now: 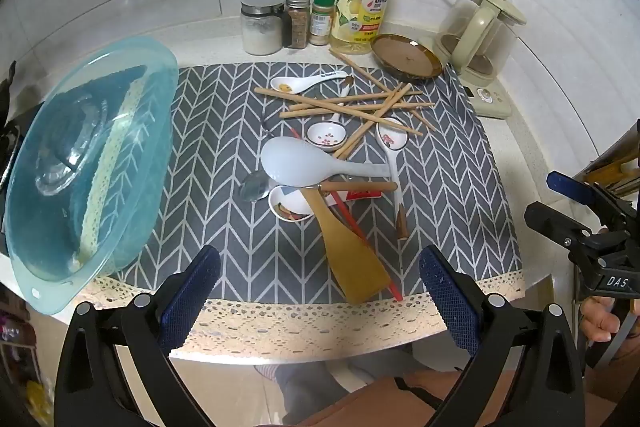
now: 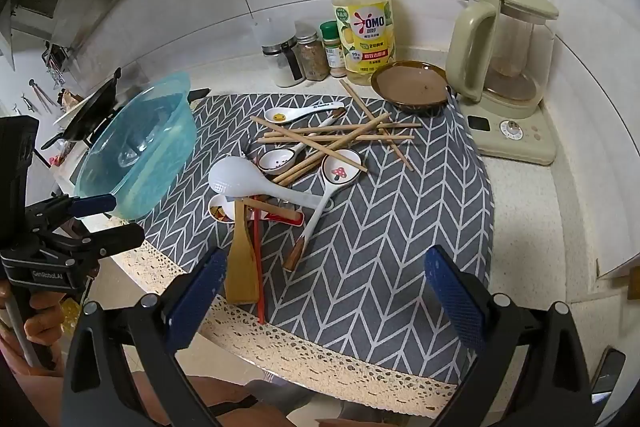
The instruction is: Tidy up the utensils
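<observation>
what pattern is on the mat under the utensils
Grey with a white herringbone pattern and a cream lace edge, on the mat; clearest in the right wrist view.

- bench (image 1: 532, 163): pale speckled stone top, tiled wall behind
- grey chevron mat (image 1: 452, 195) covers the centre, lace hem at the 6 o'clock edge
- blue plastic basin (image 1: 92, 163) at 9 o'clock, partly on the mat
- 12 o'clock row off the mat: three spice jars (image 1: 298, 23), dish soap bottle (image 1: 364, 3)
- brown dish (image 1: 406, 57) at 1 o'clock, overlapping the mat's corner
- kettle on its base (image 1: 480, 39) at 2 o'clock
- mat centre: loose heap of chopsticks (image 1: 352, 105), ceramic spoons (image 1: 308, 83), white rice paddle (image 1: 296, 163), wooden spatula (image 1: 352, 259)
</observation>
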### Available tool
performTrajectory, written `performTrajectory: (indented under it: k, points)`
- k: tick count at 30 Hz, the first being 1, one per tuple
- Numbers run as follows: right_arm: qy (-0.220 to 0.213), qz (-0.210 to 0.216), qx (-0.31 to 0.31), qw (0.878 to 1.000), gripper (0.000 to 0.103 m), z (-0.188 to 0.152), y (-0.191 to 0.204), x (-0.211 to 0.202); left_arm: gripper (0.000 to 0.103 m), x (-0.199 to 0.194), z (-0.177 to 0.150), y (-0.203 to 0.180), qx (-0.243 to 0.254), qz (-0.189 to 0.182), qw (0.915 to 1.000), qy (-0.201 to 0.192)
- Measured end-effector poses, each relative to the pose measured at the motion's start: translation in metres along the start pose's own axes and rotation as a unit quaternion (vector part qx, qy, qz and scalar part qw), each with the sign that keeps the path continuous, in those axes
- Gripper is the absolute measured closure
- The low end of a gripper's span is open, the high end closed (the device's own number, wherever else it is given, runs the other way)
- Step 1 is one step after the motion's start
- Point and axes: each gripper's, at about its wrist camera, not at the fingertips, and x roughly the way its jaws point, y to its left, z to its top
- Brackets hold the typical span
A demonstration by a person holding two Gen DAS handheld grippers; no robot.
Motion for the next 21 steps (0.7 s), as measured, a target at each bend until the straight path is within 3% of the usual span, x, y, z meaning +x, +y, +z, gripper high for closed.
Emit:
performTrajectory:
  k: [21]
  points:
    - [0.000, 0.000, -0.001, 1.000, 0.007, 0.0001, 0.0000, 0.0007, 0.004, -0.0003, -0.0001, 0.0004, -0.002, -0.002, 1.0000, 0.003]
